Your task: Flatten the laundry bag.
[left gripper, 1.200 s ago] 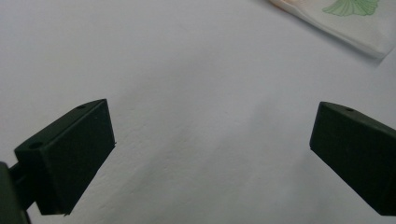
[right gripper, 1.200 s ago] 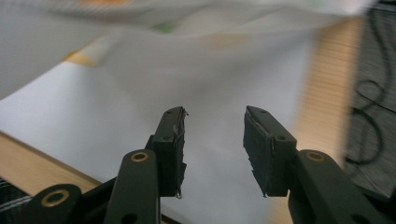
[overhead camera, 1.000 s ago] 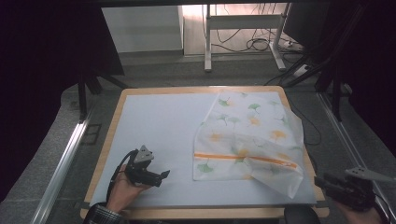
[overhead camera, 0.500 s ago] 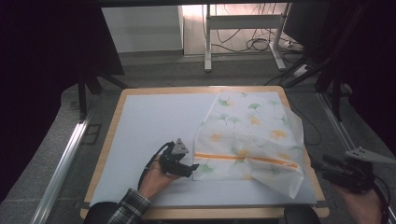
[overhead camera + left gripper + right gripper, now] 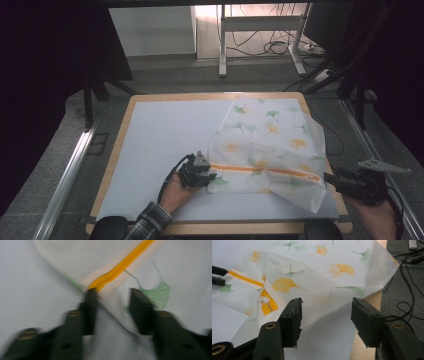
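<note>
A white cloth cover (image 5: 272, 132) printed with orange and green leaves lies on the right half of the mat. An orange zipper (image 5: 265, 170) runs along its near edge. My left gripper (image 5: 210, 176) is at the zipper's left end. In the left gripper view its jaws (image 5: 113, 293) have just been closing and still stand apart, with the cover's corner (image 5: 112, 302) and the zipper end (image 5: 120, 266) flat between them. My right gripper (image 5: 327, 179) hovers off the cover's right near corner. Its jaws (image 5: 325, 307) have been opening, and the cover's edge (image 5: 322, 297) lies ahead of them, untouched.
A pale mat (image 5: 160, 135) covers the wooden table (image 5: 119, 145). In the right gripper view the table's right edge (image 5: 367, 302) borders dark floor with cables (image 5: 409, 297). A white zipper pull (image 5: 263, 300) sits where a folded flap crosses the zipper.
My left gripper slid right across the mat to the cover's left corner and its jaws narrowed. My right gripper shifted a little toward the cover's right edge.
</note>
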`<state>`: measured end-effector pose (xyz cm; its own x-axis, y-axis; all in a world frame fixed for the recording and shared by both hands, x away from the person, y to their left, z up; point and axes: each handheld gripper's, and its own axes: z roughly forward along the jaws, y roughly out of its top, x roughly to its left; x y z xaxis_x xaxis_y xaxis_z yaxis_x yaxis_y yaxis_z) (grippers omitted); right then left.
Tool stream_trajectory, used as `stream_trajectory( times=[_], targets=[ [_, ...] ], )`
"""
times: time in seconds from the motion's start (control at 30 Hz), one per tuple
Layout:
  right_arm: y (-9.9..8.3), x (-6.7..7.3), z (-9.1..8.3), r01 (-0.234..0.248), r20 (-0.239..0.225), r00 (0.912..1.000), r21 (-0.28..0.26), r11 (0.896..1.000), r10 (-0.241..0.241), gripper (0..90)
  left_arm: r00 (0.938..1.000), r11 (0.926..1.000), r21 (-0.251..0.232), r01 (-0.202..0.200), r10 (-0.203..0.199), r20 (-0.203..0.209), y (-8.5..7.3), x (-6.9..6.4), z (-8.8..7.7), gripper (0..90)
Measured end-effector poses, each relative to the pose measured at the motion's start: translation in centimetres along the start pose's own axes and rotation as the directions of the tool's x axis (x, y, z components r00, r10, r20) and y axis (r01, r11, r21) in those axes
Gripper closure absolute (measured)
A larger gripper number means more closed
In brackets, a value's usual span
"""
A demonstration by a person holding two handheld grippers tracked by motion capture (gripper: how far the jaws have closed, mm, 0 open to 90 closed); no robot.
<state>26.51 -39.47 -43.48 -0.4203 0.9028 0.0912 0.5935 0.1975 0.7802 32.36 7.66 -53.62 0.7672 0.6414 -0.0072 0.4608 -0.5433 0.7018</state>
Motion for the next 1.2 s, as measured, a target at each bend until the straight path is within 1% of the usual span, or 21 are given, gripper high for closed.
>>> stream_trajectory(
  times=[0.03,0.07,0.2,0.23,0.27,0.4,0.43,0.5,0.53,0.57,0.6,0.67,0.7,0.77,0.8,0.9,1.03,1.1,1.13,1.17,1.2],
  targets=[
    [-0.1,0.0,0.0,-0.003,-0.003,1.0,0.001,1.0,0.003,42.0,0.9999,0.9999,0.01,-0.011,0.012,-0.013,0.2,0.0,0.0,87.3],
    [-0.1,0.0,0.0,-0.003,-0.003,1.0,0.001,1.0,0.003,42.0,0.9999,0.9999,0.01,-0.011,0.012,-0.013,0.2,0.0,0.0,88.5],
    [0.1,0.0,0.3,-0.004,-0.006,1.0,0.0,1.0,0.004,42.1,0.9999,0.9989,0.045,-0.011,0.011,0.001,0.2,0.8,-0.7,89.1],
    [0.2,0.1,0.6,-0.003,-0.008,1.0,-0.001,1.0,0.003,42.0,1.0,0.998,0.063,0.006,-0.006,0.003,-0.1,1.5,-1.5,89.1],
    [0.2,0.1,0.6,-0.003,-0.008,1.0,-0.001,1.0,0.003,42.0,1.0,0.998,0.063,0.006,-0.006,0.003,-0.1,1.5,-1.5,89.1],
    [0.4,0.2,1.5,-0.001,-0.017,0.9999,0.001,1.0,0.001,42.1,0.9998,0.9965,0.082,0.016,-0.015,-0.016,-1.0,2.3,-4.2,89.1],
    [0.5,0.3,2.1,-0.003,-0.022,0.9998,0.006,1.0,0.003,42.0,0.9995,0.9956,0.092,0.013,-0.01,-0.031,-1.8,2.7,-5.6,89.1],
    [0.6,0.3,2.4,-0.002,-0.023,0.9997,0.008,1.0,0.002,42.1,0.9991,0.9951,0.096,0.02,-0.017,-0.038,-2.3,2.7,-6.3,89.1],
    [0.6,0.3,3.0,0.001,-0.022,0.9998,0.011,1.0,-0.001,42.1,0.9985,0.992,0.123,0.027,-0.021,-0.051,-3.8,2.9,-7.3,89.0],
    [0.6,0.3,3.3,0.003,-0.024,0.9997,0.014,1.0,-0.003,42.0,0.9982,0.9894,0.141,0.037,-0.031,-0.051,-4.7,2.9,-7.8,88.9],
    [0.6,0.3,3.3,0.003,-0.024,0.9997,0.014,1.0,-0.003,42.0,0.9982,0.9894,0.141,0.037,-0.031,-0.051,-4.7,2.9,-7.8,88.7],
    [0.6,0.4,4.0,0.004,-0.028,0.9996,0.019,1.0,-0.004,42.1,0.9979,0.9833,0.171,0.061,-0.057,-0.03,-6.5,3.0,-8.5,87.9],
    [0.6,0.6,4.7,0.007,-0.032,0.9995,0.024,1.0,-0.006,42.1,0.9979,0.9861,0.154,0.062,-0.059,-0.025,-7.6,3.2,-9.4,81.8],
    [0.6,0.7,5.6,0.016,-0.031,0.9994,0.035,0.999,-0.015,44.0,0.9976,0.9896,0.129,0.064,-0.061,-0.032,-7.6,3.5,-9.9,57.0],
    [0.6,0.7,5.6,0.016,-0.031,0.9994,0.035,0.999,-0.015,44.0,0.996,0.9922,0.093,0.083,-0.079,-0.042,-7.5,4.0,-10.4,57.0],
    [0.6,1.0,7.1,0.027,-0.03,0.9992,0.055,0.998,-0.026,48.2,0.9902,0.9915,0.009,0.13,-0.129,-0.053,-6.0,5.5,-11.0,46.8],
    [0.7,1.1,9.1,0.03,-0.025,0.9993,0.094,0.995,-0.028,49.4,0.992,0.9949,-0.024,0.098,-0.1,-0.077,-3.5,6.9,-9.3,45.9],
    [0.7,0.8,10.3,0.025,0.002,0.9997,0.11,0.994,-0.025,50.2,0.9909,0.9946,-0.031,0.1,-0.102,-0.088,-2.0,7.8,-7.1,46.2],
    [0.7,0.8,10.3,0.025,0.002,0.9997,0.11,0.994,-0.025,50.2,0.9909,0.9946,-0.031,0.1,-0.102,-0.088,-2.0,7.8,-7.1,46.3],
    [0.8,0.5,10.9,0.008,0.029,0.9995,0.119,0.993,-0.012,53.3,0.9899,0.9939,-0.031,0.106,-0.108,-0.091,-1.6,8.0,-6.3,46.3],
    [0.8,0.5,10.9,0.008,0.029,0.9995,0.119,0.993,-0.012,53.3,0.9898,0.9939,-0.029,0.106,-0.108,-0.093,-1.2,8.3,-5.5,46.3]
  ],
)
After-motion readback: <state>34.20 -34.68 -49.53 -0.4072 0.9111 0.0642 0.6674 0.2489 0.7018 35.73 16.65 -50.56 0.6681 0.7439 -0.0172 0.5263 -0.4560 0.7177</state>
